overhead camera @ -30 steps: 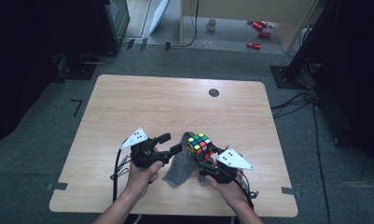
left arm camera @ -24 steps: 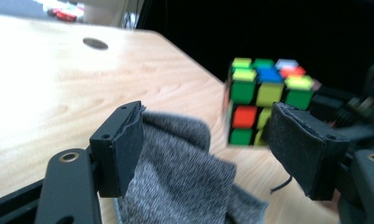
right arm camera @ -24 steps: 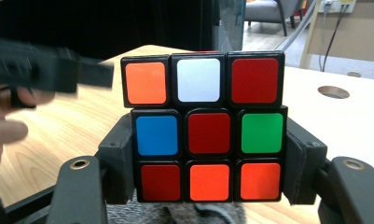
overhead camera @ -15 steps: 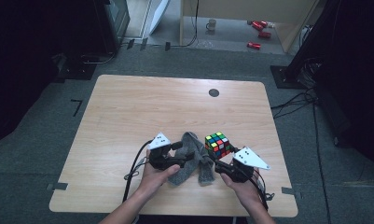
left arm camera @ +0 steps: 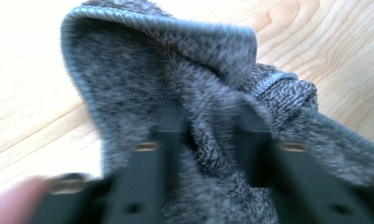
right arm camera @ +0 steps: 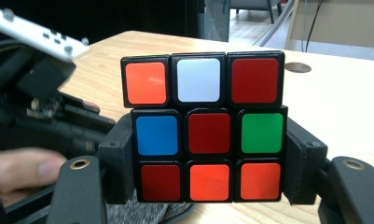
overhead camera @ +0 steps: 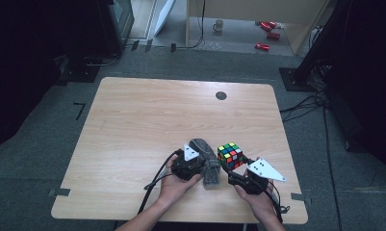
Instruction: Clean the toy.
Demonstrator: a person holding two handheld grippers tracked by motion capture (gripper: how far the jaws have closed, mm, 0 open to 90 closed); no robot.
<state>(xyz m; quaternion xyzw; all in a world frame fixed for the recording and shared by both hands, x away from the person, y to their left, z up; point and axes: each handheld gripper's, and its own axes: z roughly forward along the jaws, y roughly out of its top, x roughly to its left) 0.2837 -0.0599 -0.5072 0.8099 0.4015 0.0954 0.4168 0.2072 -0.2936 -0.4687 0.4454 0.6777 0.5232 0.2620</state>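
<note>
A scrambled Rubik's cube (overhead camera: 230, 155) is held just above the table near its front right, with my right gripper (overhead camera: 235, 168) shut on its two sides. In the right gripper view the cube (right arm camera: 208, 126) faces the camera with red, orange, blue, green and white stickers, and the right gripper (right arm camera: 208, 156) clamps its lower rows. A grey knitted cloth (overhead camera: 206, 158) lies bunched just left of the cube. My left gripper (overhead camera: 199, 164) is shut on it. In the left gripper view the cloth (left arm camera: 142, 70) folds over the left gripper (left arm camera: 208, 140).
The wooden table (overhead camera: 157, 120) has a black round grommet (overhead camera: 221, 95) near its far edge. The left gripper's white plate and body (right arm camera: 31, 60) sit close to the cube's left. Red cans (overhead camera: 267, 29) and a mug (overhead camera: 218, 25) lie on the floor beyond.
Both hands have moved to the right. The cube went right and slightly nearer the front edge. The left gripper closed in on the cube, bunching the cloth beside it.
</note>
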